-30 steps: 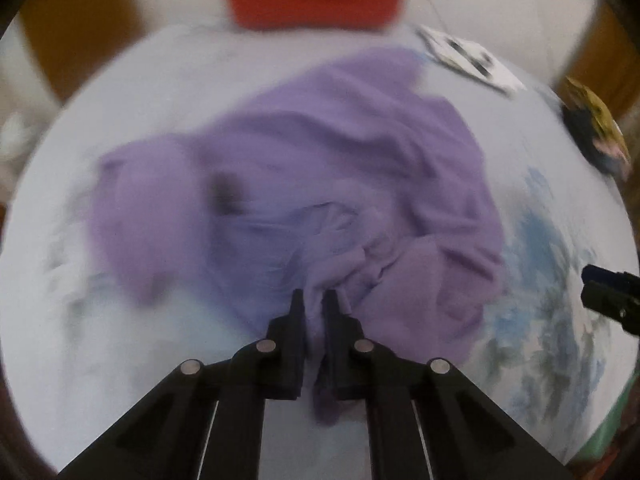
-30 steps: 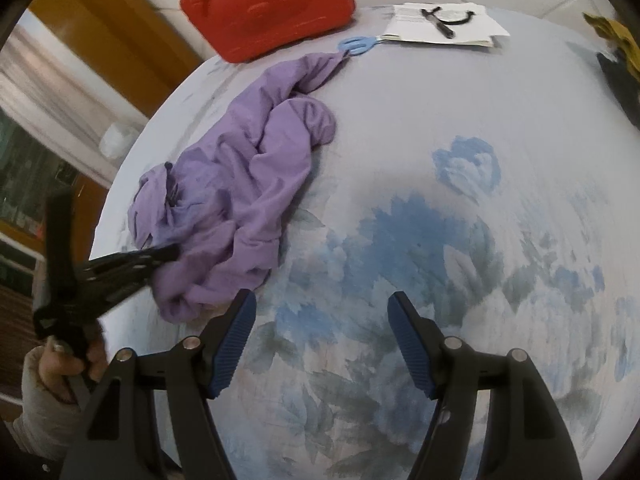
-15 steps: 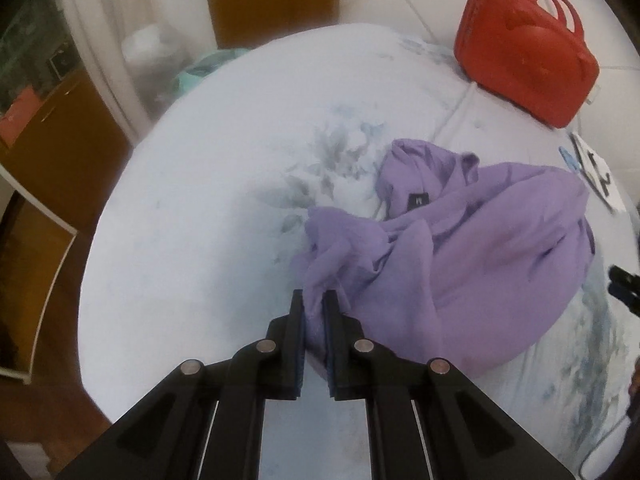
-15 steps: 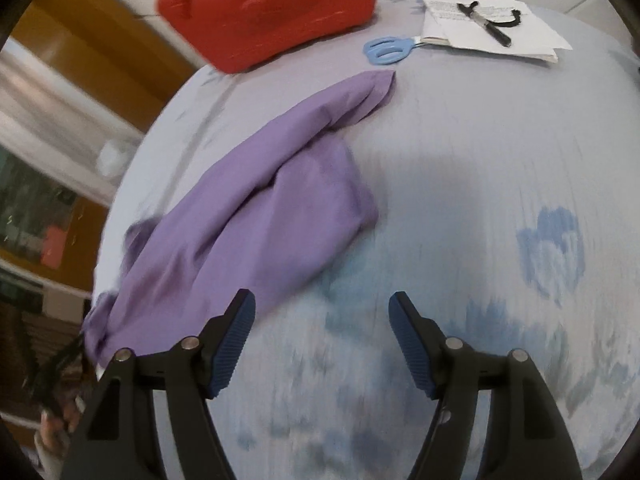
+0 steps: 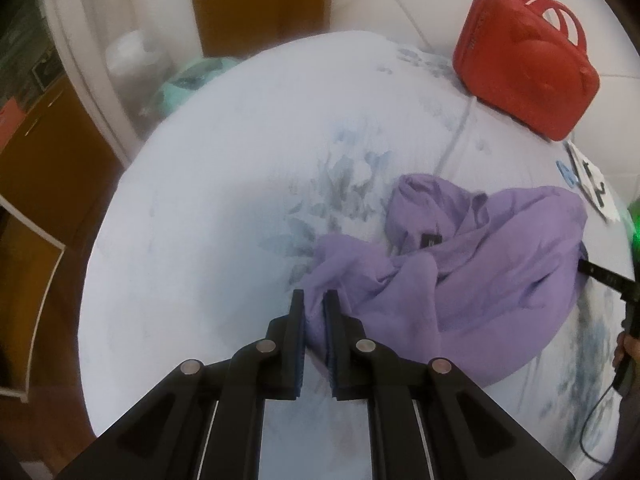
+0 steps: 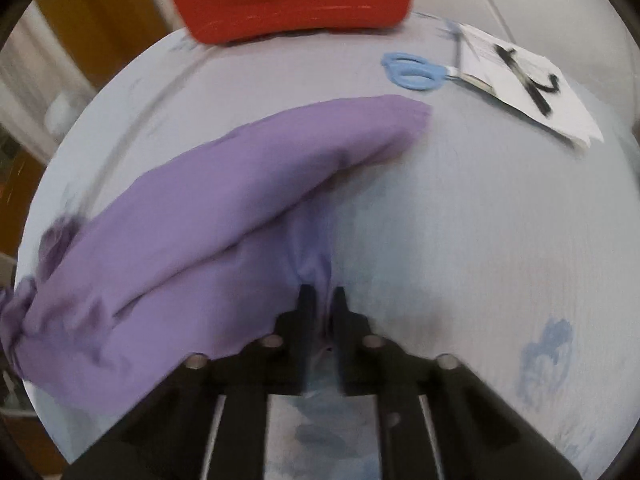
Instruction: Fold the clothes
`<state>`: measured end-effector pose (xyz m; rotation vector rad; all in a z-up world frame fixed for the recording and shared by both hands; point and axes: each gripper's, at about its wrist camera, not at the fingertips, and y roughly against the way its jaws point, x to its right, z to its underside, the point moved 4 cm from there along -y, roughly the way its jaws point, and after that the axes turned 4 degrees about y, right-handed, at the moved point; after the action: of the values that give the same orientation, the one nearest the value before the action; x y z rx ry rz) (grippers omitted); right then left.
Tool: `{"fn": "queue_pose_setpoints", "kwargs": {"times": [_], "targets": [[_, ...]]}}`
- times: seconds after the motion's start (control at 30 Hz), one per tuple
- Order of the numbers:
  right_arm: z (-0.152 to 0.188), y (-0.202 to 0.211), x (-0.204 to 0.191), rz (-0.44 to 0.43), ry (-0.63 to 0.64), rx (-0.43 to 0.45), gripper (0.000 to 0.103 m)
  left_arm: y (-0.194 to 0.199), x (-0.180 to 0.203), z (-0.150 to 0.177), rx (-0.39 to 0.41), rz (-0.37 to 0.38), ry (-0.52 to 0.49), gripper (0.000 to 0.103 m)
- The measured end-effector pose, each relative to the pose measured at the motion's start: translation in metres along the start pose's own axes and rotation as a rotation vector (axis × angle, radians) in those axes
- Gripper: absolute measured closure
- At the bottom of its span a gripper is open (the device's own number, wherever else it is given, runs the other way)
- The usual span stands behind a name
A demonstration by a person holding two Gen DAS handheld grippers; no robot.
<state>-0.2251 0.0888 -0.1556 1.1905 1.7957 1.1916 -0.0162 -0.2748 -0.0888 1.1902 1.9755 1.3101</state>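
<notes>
The right gripper point(image 6: 322, 300), open a second ago, now pinches the purple shirt point(image 5: 472, 276) like the left gripper point(image 5: 314, 304), readying spreading.

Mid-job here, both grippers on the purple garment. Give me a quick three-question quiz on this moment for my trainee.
1. True or false: the left gripper is shut on the purple garment.
2. What is the right gripper doing? A) hanging open above the bedsheet B) pinching the garment C) gripping the blue scissors
3. Fill in: the case at the far edge of the bed is coloured ____.

Key: 1 true; 2 B; 3 red.
</notes>
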Motion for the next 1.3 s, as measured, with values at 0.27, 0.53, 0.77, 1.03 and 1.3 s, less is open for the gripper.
{"fn": "queue_pose_setpoints", "kwargs": {"times": [0.27, 0.53, 0.77, 1.03, 1.3], "targets": [[0.031, 0.117, 0.06, 0.041, -0.108, 0.214, 0.096, 0.039, 0.047, 0.005, 0.028, 0.102, -0.116, 0.094], [0.157, 0.228, 0.165, 0.17, -0.324, 0.228, 0.096, 0.038, 0.124, 0.067, -0.106, 0.229, -0.28, 0.093], [0.286, 0.188, 0.216, 0.136, -0.51, -0.067, 0.093, 0.022, 0.156, 0.108, -0.184, 0.163, -0.398, 0.061], [0.263, 0.196, 0.235, 0.153, -0.5, 0.047, 0.048, 0.039, 0.204, 0.044, -0.019, 0.178, -0.393, 0.025], [0.163, 0.144, 0.242, 0.027, -0.459, 0.089, 0.048, -0.033, 0.259, 0.028, -0.099, 0.128, -0.381, 0.025]]}}
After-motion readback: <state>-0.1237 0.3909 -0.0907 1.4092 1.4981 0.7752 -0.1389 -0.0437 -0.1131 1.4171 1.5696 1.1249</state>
